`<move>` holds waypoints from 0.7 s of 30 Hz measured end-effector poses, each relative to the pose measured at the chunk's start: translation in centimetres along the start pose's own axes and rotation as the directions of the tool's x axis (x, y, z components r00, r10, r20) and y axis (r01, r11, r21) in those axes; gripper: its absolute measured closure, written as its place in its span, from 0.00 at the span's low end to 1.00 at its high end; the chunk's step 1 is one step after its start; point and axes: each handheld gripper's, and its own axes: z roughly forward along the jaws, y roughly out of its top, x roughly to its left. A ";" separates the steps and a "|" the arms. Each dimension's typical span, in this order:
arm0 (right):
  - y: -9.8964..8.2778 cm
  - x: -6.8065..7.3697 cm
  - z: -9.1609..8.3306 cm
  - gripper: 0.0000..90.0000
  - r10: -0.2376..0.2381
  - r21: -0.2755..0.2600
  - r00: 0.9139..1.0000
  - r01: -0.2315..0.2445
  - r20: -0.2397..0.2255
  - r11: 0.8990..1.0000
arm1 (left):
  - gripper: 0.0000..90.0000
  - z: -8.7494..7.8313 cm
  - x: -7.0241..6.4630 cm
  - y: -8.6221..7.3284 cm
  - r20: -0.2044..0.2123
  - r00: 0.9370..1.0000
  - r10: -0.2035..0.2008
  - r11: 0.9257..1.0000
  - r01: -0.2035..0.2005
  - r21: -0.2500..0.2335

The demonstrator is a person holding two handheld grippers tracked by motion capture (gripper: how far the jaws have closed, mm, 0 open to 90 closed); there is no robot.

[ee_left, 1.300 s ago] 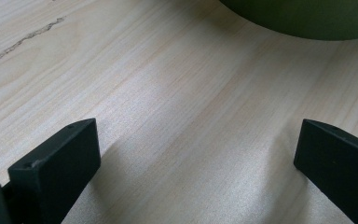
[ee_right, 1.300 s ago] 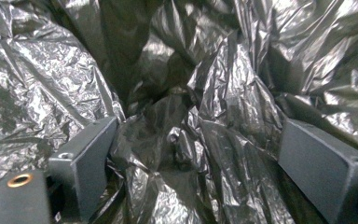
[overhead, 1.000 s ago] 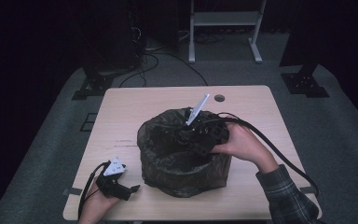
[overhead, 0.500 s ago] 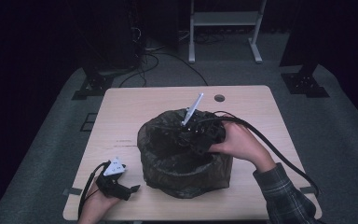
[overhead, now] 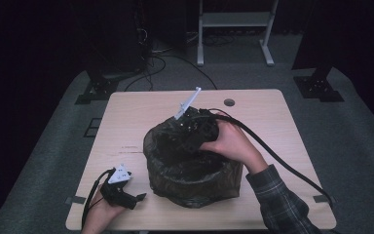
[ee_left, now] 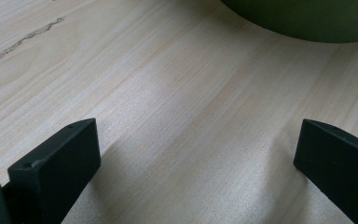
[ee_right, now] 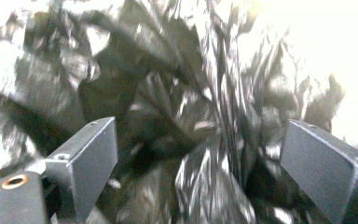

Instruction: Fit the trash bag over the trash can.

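Our right gripper [overhead: 191,130] has shifted toward ten o'clock inside the bin's black liner [overhead: 175,165], jaws spread, plastic dead ahead; left gripper [overhead: 135,199] rests open, empty.

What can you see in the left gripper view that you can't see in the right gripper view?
The left gripper view has the pale wooden table, with a dark scratch, and the green bin's smooth curved side. The right gripper view has crinkly, shiny black bag plastic, blurred, close in front of the jaws. Both share a hand-held gripper's own two black jaws standing wide apart with nothing gripped between them.
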 end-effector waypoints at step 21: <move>2.1 0.0 3.5 0.10 -0.012 0.051 1.000 0.010 0.023 0.999 | 0.00 0.0 0.0 0.0 -0.001 1.000 0.000 1.000 0.000 0.000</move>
